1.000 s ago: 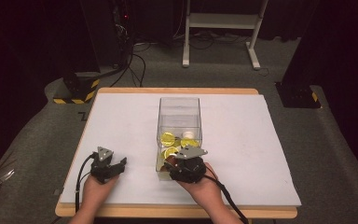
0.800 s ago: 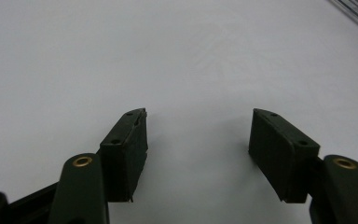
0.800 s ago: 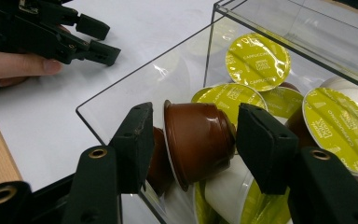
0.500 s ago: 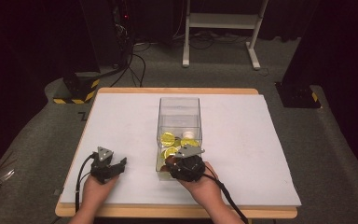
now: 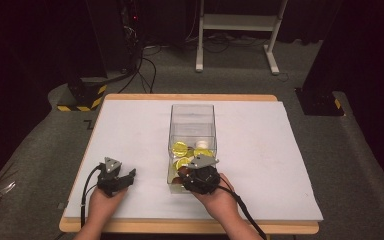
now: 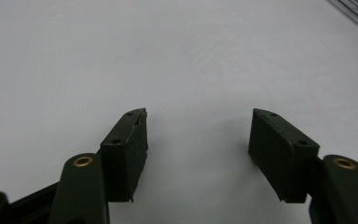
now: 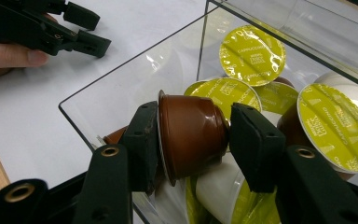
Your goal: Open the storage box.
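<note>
A clear plastic box [image 5: 192,117] stands mid-table with several capsules in it, most with yellow foil lids [image 7: 251,53]. My right gripper [image 7: 193,140] dips into the box's near end [image 5: 182,177]. Its jaws have just been closing and now press on a brown capsule [image 7: 191,126] that lies on its side, one pad at the rim and the other at the base. My left gripper [image 5: 126,178] rests on the white mat to the left of the box. It is open, and between its pads [image 6: 198,140] there is bare mat.
A white mat [image 5: 280,150] covers the wooden table, whose front edge [image 5: 180,227] is close to both hands. A white capsule [image 5: 200,144] lies among the yellow ones. On the floor beyond are a black-and-yellow base [image 5: 82,95] and a white stand [image 5: 235,22].
The right gripper's jaws have narrowed onto the brown capsule inside the box. Both hands stay where they were.
</note>
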Available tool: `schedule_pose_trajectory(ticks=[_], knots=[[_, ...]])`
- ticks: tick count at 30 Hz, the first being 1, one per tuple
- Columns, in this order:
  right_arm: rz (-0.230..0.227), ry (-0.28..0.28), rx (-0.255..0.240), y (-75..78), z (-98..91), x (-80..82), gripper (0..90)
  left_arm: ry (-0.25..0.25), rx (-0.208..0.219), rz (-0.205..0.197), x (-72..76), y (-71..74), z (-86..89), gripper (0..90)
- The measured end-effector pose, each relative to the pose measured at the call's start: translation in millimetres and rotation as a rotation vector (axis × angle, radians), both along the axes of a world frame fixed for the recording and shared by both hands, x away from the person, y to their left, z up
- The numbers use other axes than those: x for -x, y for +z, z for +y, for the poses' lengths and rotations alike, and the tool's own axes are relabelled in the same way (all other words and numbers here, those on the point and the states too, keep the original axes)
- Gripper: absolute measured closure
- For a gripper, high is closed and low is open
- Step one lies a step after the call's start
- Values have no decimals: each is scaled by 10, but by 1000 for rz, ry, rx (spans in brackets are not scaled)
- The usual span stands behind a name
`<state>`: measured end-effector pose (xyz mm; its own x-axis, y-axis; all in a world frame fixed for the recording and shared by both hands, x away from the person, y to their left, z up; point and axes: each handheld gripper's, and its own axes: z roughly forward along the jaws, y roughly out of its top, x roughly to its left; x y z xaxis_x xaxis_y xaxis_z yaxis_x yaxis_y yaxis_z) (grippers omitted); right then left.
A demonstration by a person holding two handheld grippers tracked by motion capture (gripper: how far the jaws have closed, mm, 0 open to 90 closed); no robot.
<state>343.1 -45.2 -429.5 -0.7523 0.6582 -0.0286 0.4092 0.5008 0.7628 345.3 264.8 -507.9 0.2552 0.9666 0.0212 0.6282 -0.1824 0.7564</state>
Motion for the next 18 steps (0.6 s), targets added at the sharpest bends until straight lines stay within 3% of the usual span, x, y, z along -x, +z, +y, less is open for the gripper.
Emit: schedule_pose_trajectory(ticks=[7,18], knots=[[-27,-16,-6,22,-33,7,592,0,1,1,-1,0,1,375],[-5,-10,5,25,1,-19,559,1,1,0,0,0,0,375]])
